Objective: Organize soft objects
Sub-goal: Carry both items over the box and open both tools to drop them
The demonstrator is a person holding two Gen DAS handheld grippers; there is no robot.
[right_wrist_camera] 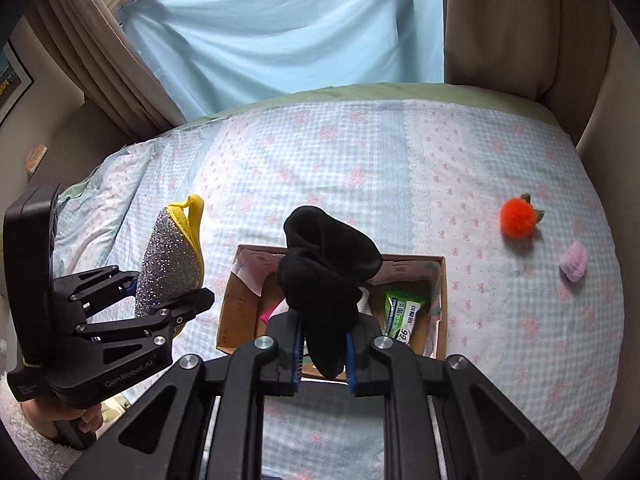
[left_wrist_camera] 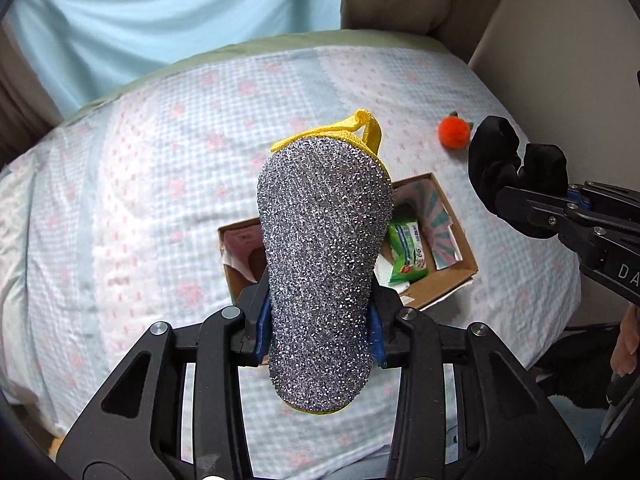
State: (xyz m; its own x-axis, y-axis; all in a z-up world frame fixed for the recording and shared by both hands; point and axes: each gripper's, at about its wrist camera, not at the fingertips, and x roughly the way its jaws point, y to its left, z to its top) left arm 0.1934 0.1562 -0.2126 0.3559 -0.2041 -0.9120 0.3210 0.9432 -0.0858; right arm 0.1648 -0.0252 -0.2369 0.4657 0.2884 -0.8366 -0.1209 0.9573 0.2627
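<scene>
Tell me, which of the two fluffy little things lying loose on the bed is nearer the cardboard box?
The orange pompom, with small green leaves. The pale purple puff lies farther right, beyond it from the box.

**Room and obstacles over the bed**

The open brown cardboard box [right_wrist_camera: 438, 280] sits mid-bed toward the near edge; a green wipes packet [right_wrist_camera: 402, 316] fills part of it. A fluffy orange pompom [right_wrist_camera: 518, 218] and small lilac plush piece [right_wrist_camera: 574, 261] lie near the bed's right edge. The checked quilt [right_wrist_camera: 320, 152] toward the far edge lies bare.
</scene>
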